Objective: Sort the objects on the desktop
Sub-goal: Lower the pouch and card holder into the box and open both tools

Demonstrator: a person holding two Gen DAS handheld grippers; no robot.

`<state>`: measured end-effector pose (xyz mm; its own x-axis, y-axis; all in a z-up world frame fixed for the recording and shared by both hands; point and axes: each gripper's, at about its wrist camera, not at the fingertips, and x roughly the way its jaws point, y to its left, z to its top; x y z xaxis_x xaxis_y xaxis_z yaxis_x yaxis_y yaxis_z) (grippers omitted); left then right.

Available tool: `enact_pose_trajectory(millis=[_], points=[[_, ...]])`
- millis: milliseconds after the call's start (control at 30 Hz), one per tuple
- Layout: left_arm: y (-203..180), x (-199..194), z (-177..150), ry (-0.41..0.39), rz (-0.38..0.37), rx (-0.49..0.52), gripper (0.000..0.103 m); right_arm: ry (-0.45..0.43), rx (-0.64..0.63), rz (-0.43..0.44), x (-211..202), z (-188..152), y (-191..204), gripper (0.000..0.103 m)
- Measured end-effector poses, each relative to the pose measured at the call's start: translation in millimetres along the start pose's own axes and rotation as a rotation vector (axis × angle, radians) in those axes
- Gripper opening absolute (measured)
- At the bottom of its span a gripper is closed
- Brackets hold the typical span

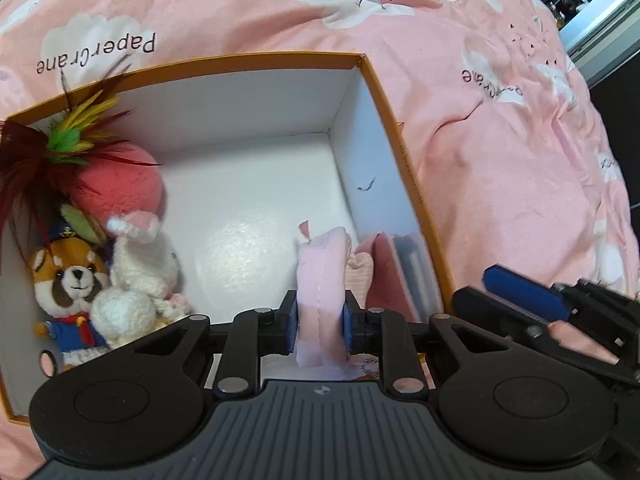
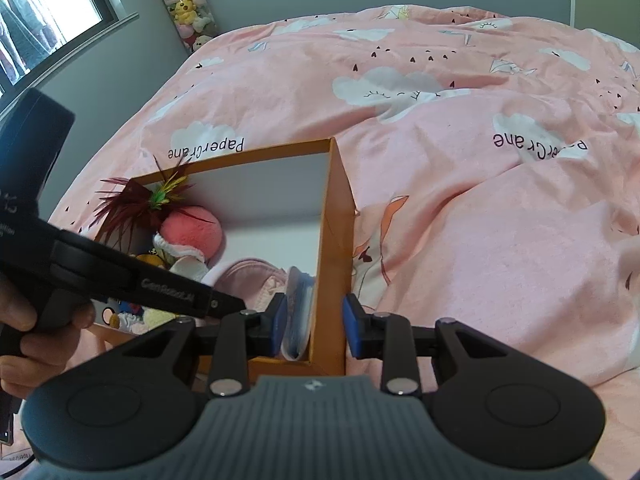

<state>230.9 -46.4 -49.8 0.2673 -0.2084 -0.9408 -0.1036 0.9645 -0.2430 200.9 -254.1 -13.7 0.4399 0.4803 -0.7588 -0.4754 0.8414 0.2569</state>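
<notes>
Pink bedding (image 2: 460, 220) printed with clouds and the word "PaperCrane" covers the bed that carries an open orange box (image 1: 384, 92) with a white interior. From my left wrist view, the left tongs (image 1: 320, 326) are closed on a pale pink fabric piece (image 1: 322, 276), its folded edge standing up between the blue pads over the box's near right part. Just to its right, leaning along the box's right wall, lie a striped pink item (image 1: 360, 276) and a stack of flat pieces (image 1: 408, 264). Against the left wall sit a plush fox in a blue sailor outfit (image 1: 70, 280), a white knitted rabbit (image 1: 140, 276), a round pink plush (image 1: 120, 184) and a feather toy (image 1: 72, 136) in red, yellow and green. My right tongs (image 2: 316, 326) straddle the box's near right corner, partly parted: one pad inside beside the flat stack, the other outside the orange wall; I cannot tell whether the pads press on the wall. At the right view's left edge, a hand (image 2: 28, 340) holds the left tool's handle. Behind the bed, a clear tube of small plush toys (image 2: 186, 4) stands in the corner beside a window (image 2: 44, 20)
</notes>
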Motion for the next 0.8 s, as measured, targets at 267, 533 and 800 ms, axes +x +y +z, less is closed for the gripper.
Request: enact_pose_trajectory(millis=[267,533,800], points=[[8,11,6,0.024,-0.150,-0.138,0.037,0.004,0.017,-0.003,4,0,-2,0.033],[22,1,-11,-0.060,-0.212,-0.174,0.043,0.011,0.024,0.000,7,-4,-4,0.034],[15,-16,-25,-0.159,-0.212,-0.141,0.048,0.010,0.019,0.004,7,-6,-4,0.035]])
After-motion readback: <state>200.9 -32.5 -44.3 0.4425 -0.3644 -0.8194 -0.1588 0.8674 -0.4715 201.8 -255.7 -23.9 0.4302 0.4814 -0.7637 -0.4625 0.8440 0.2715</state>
